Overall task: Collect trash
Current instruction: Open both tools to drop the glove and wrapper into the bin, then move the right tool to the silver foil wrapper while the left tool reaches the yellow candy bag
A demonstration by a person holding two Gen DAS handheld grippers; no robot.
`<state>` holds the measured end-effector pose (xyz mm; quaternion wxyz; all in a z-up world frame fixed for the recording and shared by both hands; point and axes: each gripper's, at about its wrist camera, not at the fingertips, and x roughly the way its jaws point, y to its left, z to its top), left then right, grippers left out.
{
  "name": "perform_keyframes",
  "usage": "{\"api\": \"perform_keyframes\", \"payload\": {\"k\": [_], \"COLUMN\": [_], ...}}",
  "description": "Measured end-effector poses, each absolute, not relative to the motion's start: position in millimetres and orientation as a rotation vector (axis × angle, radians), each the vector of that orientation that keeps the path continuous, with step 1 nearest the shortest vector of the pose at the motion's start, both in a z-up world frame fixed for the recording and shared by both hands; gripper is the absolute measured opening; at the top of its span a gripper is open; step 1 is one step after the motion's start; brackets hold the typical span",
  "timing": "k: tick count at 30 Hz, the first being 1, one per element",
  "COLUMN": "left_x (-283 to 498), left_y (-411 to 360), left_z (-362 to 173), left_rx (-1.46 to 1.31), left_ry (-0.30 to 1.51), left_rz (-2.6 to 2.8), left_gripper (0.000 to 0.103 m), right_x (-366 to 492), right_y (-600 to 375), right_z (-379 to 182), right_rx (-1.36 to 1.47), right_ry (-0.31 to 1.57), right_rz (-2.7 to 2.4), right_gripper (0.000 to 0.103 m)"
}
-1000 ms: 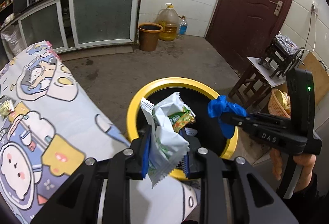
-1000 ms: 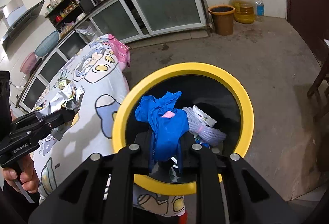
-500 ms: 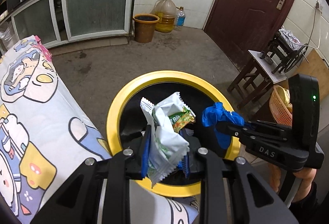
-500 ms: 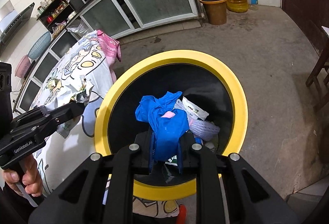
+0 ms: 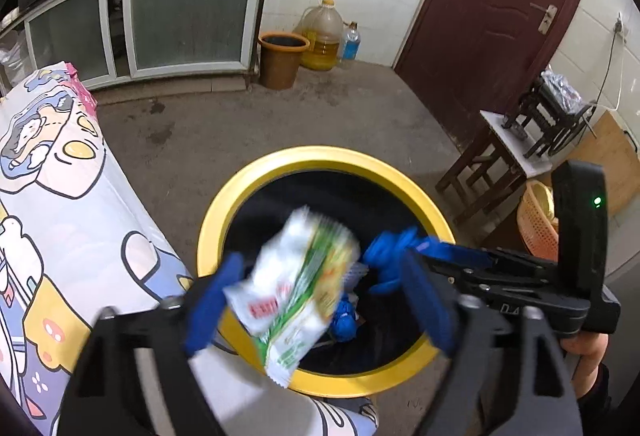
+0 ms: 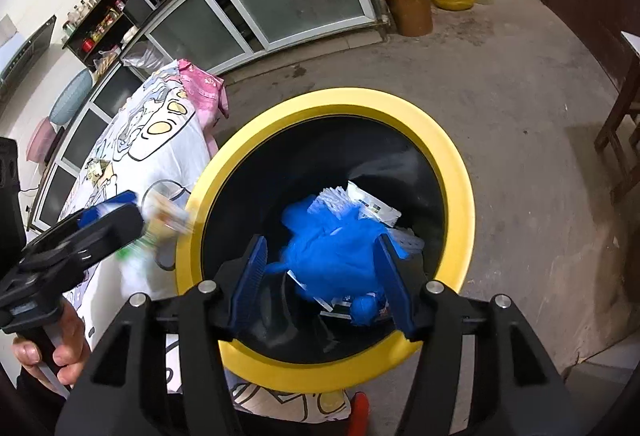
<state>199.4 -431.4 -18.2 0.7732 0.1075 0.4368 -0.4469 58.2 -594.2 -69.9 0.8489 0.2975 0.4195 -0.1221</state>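
A black bin with a yellow rim [image 5: 320,156] [image 6: 452,172] stands on the floor beside the table. My left gripper [image 5: 320,300] is open above the bin's near-left rim; a white and green snack wrapper [image 5: 296,284] is blurred, loose between its jaws. My right gripper [image 6: 324,276] is open over the bin; a crumpled blue bag [image 6: 332,244] is blurred, loose between its jaws. The blue bag also shows in the left wrist view [image 5: 388,256]. Other wrappers [image 6: 372,204] lie inside the bin.
A table with a cartoon-print cloth [image 5: 60,204] [image 6: 152,132] is left of the bin. A brown bucket [image 5: 282,56], oil jug [image 5: 322,36], cabinets [image 5: 188,8], door [image 5: 492,4], wooden stool [image 5: 500,152] and orange basket [image 5: 536,220] surround the concrete floor.
Both grippers have opened over the bin. The snack wrapper and the blue bag have come loose from the jaws and are dropping, blurred by motion.
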Motion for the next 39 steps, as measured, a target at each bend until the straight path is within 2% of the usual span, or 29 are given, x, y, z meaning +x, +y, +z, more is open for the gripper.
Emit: {"api": "perform_keyframes", "payload": {"k": [1, 12, 19, 24, 32, 39], "left_x": [201, 220, 242, 262, 282, 296], "left_y": [-429, -389, -324, -249, -108, 32], "left_z": [-17, -7, 14, 29, 41, 42], "left_rx": [0.216, 0.097, 0.059, 0.029, 0.066, -0.023], "left_ry": [0.951, 0.971, 0.905, 0.86, 0.79, 0.796], "left_rz": [-0.968, -0.919, -0.824, -0.71, -0.448, -0.206], "left_gripper": [0.095, 0.095, 0.095, 0.095, 0.095, 0.095], "right_x": [57, 40, 51, 74, 121, 167], "right_y": [-595, -593, -577, -547, -485, -426], "right_z": [-70, -64, -51, -37, -16, -4], "right_rx": [0.624, 0.643, 0.613, 0.57, 0.461, 0.374], "right_ry": [0.885, 0.859, 0.852, 0.84, 0.846, 0.851], "right_rz": [-0.265, -0.29, -0.254, -0.189, -0.072, 0.04], "right_gripper": [0.054, 0.055, 0.056, 0.061, 0.061, 0.062]}}
